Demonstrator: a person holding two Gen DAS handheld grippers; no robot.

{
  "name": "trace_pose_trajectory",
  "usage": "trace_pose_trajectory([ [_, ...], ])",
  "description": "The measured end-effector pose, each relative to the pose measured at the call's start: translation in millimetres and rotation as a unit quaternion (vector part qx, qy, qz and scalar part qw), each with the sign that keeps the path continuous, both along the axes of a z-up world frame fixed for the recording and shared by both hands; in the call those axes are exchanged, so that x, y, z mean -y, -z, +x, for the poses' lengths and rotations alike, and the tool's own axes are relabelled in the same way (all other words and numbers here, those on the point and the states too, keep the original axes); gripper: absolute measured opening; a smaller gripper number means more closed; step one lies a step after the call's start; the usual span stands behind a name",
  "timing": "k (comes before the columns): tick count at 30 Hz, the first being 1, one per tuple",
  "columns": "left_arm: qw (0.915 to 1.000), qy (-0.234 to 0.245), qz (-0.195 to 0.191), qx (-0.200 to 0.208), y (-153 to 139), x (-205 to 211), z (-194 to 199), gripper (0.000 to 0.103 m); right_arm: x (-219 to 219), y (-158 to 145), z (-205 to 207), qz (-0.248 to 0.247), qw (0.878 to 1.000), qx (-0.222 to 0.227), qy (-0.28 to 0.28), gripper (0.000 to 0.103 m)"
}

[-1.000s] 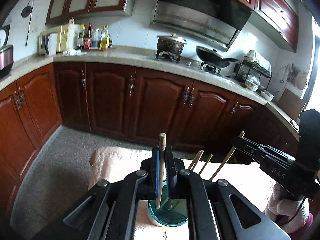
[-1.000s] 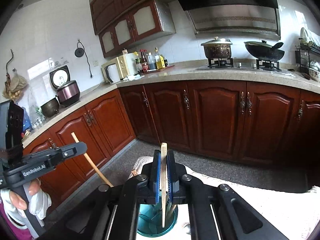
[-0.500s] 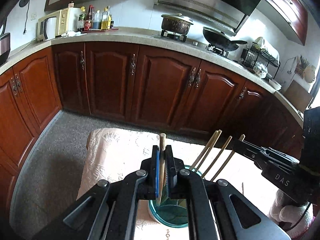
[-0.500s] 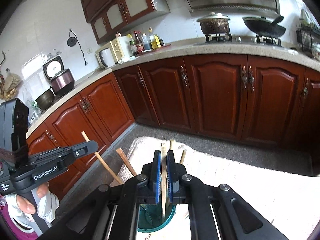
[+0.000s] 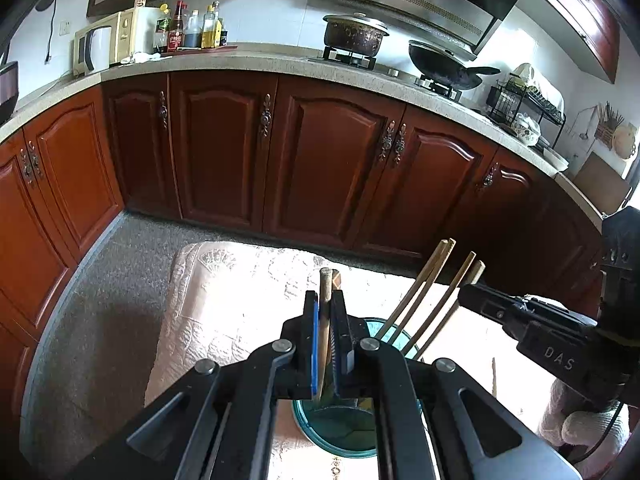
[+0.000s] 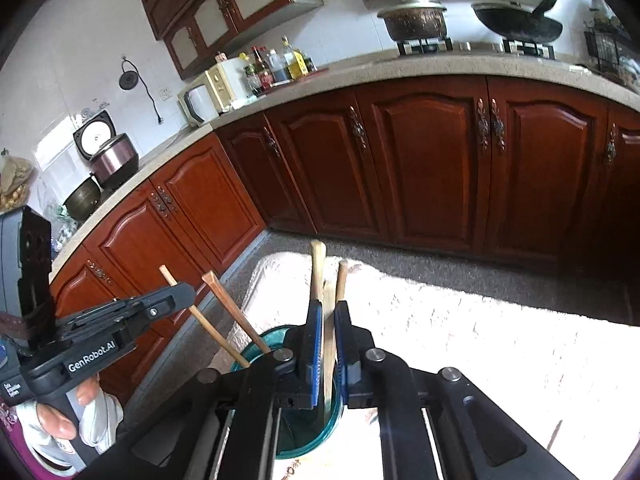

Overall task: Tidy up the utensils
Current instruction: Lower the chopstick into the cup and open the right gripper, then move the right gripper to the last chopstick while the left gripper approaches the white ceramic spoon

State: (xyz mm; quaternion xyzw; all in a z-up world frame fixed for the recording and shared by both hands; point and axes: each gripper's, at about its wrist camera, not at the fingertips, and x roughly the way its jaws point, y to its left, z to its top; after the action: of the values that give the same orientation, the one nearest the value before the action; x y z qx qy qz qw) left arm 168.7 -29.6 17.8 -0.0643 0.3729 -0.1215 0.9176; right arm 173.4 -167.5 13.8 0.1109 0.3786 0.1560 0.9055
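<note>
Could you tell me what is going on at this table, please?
A person is putting wooden chopsticks into a round teal glass cup on a pale embroidered tablecloth. The left gripper is clamped on one chopstick above the cup. The right gripper's jaws are opening around another chopstick, whose lower end reaches into the cup.

A home kitchen: red-brown wooden cabinets (image 5: 328, 160), gas stove with pot (image 5: 354, 36) (and wok (image 5: 444, 68)), microwave (image 5: 108, 44).

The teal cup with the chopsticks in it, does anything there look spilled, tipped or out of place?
Nothing stands out. The teal cup stands upright on the pale cloth, and the chopsticks lean inside it without spilling out. Each tool, left and right, has a chopstick between its pads over the cup; the right one's jaws are opening.
</note>
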Motion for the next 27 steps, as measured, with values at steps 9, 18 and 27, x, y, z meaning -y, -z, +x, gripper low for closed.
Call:
trace_pose_trajectory([
  [9,1.0000,-0.001,0.006,0.000,-1.8,2.6,-2.9,0.009,0.6,10.1,-2.1,0.000,1.000,-0.012,0.001,0.017],
  [18,1.0000,0.002,0.000,0.004,-4.5,5.4,-11.4,0.040,2.0,9.8,-14.2,-0.008,1.000,-0.011,-0.002,0.021],
  [27,0.9997,-0.003,0.012,0.022,-9.8,11.6,-23.6,0.060,3.3,5.6,-28.9,-0.013,1.000,-0.010,0.001,0.024],
])
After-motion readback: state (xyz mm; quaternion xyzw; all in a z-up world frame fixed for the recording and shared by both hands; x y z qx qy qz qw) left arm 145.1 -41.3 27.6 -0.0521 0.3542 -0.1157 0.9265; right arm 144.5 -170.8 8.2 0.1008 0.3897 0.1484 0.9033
